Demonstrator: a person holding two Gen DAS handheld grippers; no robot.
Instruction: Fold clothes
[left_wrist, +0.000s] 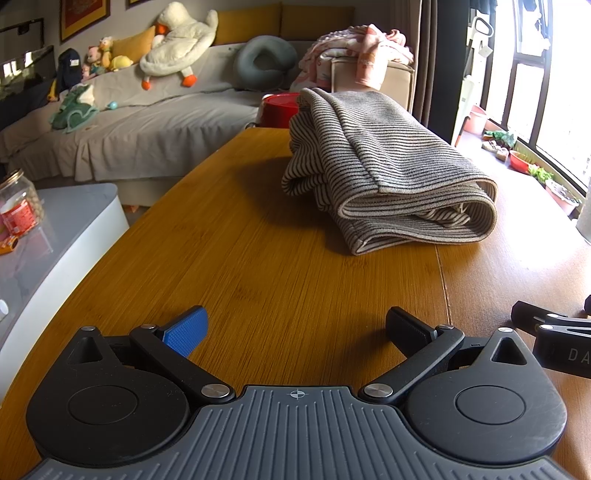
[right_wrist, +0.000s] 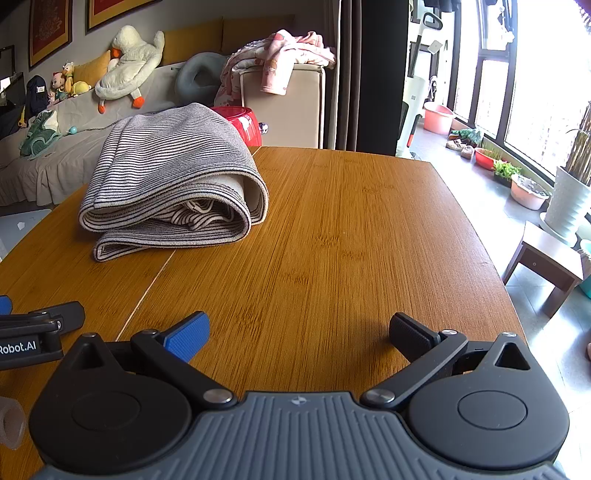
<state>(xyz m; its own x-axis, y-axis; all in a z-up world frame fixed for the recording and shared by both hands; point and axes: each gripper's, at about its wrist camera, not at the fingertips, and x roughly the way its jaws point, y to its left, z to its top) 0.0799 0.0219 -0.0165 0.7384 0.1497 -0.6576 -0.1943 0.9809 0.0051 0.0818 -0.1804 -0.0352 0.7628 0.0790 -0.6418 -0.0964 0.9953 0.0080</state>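
Note:
A grey striped garment (left_wrist: 384, 170) lies folded in a thick bundle on the wooden table (left_wrist: 258, 258), towards its far side; the right wrist view has the same garment (right_wrist: 173, 184) at the left. My left gripper (left_wrist: 295, 328) hovers low over the near part of the table, open, with nothing between its fingers and well short of the bundle. My right gripper (right_wrist: 299, 332) is open too, empty, beside the left one and to the right of the garment. Each gripper's edge shows in the other's view.
A grey sofa (left_wrist: 122, 122) with plush toys runs behind the table. A red container (left_wrist: 279, 110) stands just past the garment. A jar (left_wrist: 18, 206) sits on a white side table at left. Plant pots, basins and a small stool (right_wrist: 546, 266) lie near the window at right.

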